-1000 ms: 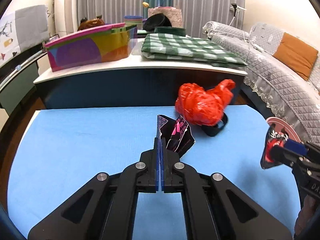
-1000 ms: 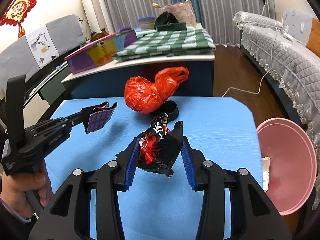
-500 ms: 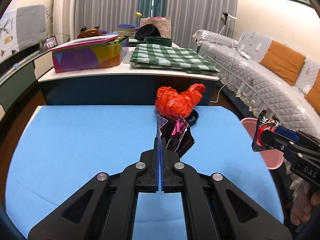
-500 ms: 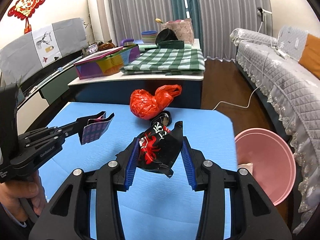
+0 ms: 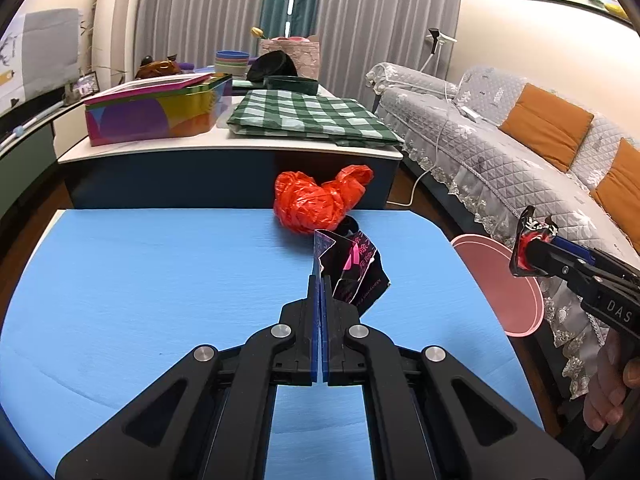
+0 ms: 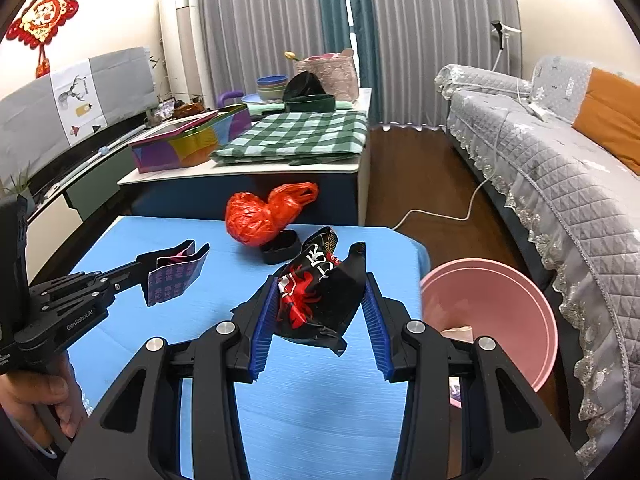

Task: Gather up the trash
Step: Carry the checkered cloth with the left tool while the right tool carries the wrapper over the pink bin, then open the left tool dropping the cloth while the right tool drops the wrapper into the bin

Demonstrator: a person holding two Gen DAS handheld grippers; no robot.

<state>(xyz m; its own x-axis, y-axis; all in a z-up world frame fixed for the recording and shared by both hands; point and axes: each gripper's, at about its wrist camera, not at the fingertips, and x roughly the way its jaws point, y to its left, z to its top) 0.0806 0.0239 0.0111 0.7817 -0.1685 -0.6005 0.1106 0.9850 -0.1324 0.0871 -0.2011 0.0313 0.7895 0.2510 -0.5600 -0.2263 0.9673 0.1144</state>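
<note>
Both wrappers just got lifted off the blue bench [image 5: 160,280]: left gripper [image 5: 320,284] jaws pinched flat on the purple wrapper [image 5: 352,268], right gripper [image 6: 322,300] jaws partway open clamping the black crab wrapper [image 6: 320,292], now swinging toward the pink bin [image 6: 500,320]. Red bag [image 6: 260,216] left.

Left gripper [image 6: 136,270] body: "GenRobot.AI" in small white letters along the black arm, read in the right wrist view.
Right gripper [image 5: 532,258] body: white capitals "DAS" on the black arm near the hand; the rest of the word runs out of the left wrist view.
Black and red wrapper [image 6: 320,288]: large white Chinese characters above a red crab drawing; too crumpled to read with certainty.
Purple wrapper [image 5: 356,268]: pink and white print, plus a line of small lettering along its lower edge, too small to read.
Red wall ornament [image 6: 42,20]: one gold Chinese character in its middle, too blurred to read.
</note>
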